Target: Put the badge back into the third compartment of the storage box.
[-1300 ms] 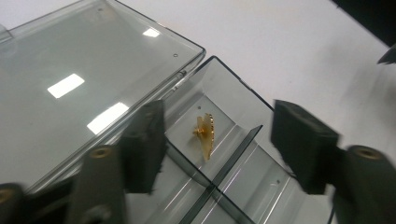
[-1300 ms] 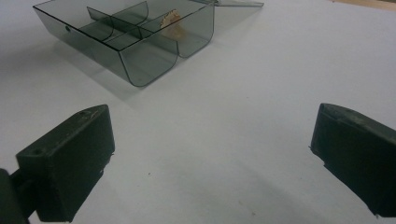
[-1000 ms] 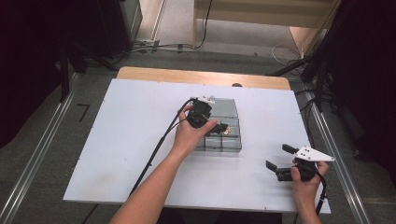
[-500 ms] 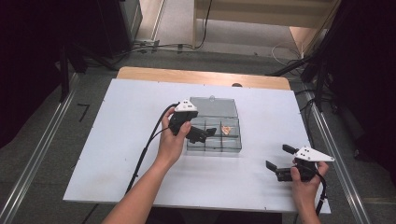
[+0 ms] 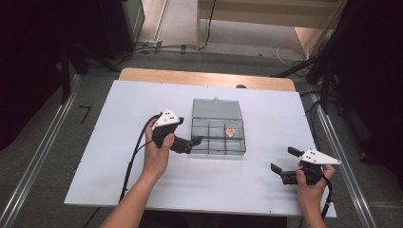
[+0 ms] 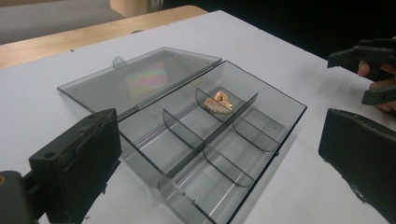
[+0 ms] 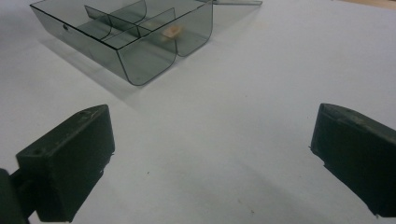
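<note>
Box [image 5: 218, 135] of clear grey plastic is seen lying near the middle of the white table [image 5: 119, 175], with its lid [image 5: 216, 108] folded flat onto the table on the far side. The inside is split by thin dividers [image 6: 205, 140] into several compartments. A small orange-gold piece [image 5: 231, 132] is found in one of the far compartments, toward the right side as seen from the high view; in the left gripper view the same piece [image 6: 218, 102] is shown resting against a curved divider.

The left gripper [image 5: 192, 142] is held by the left hand [image 5: 157, 154] just beside the left wall of the box, its black jaws pointed toward it. In the left gripper view the jaws are spread wide, and nothing is held between them; the box is framed in the gap, and whether a jaw tip touches the box wall cannot be told.

The right gripper [image 5: 284, 164] is held by the right hand [image 5: 309, 187] near the right front corner of the table, well apart from the box. Its jaws are likewise spread wide over bare table, with nothing between them. In the right gripper view the box [image 7: 126, 37] is seen farther off, at the upper left.

A strip of bare wood [image 5: 204, 78] is visible along the far edge of the table.
</note>
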### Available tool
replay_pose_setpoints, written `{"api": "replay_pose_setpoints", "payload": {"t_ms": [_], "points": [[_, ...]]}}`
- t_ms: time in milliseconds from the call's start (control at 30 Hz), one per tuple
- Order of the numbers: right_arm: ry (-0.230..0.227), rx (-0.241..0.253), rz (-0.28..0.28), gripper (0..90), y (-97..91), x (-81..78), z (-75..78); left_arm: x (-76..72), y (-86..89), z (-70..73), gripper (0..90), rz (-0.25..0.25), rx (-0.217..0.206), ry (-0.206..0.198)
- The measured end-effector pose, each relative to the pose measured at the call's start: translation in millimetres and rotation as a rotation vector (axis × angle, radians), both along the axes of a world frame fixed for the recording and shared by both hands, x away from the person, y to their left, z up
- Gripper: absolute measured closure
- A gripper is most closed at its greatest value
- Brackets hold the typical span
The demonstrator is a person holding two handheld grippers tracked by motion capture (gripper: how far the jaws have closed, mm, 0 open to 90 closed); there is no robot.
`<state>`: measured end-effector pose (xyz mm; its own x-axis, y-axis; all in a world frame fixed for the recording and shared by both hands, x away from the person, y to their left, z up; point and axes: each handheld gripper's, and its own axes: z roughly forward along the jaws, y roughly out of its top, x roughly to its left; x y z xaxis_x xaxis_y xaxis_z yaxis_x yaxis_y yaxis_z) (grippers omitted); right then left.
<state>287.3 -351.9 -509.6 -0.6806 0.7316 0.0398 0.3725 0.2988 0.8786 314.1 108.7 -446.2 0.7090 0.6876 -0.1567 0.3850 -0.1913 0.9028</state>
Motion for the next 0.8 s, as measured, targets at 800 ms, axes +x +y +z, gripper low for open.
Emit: {"api": "replay_pose_setpoints", "payload": {"t_ms": [800], "points": [[0.002, -0.009, -0.01, 0.0, 0.6, -0.3, -0.3, -43.1, 78.2, -29.8, 0.0, 0.096, -0.037, -0.041]]}}
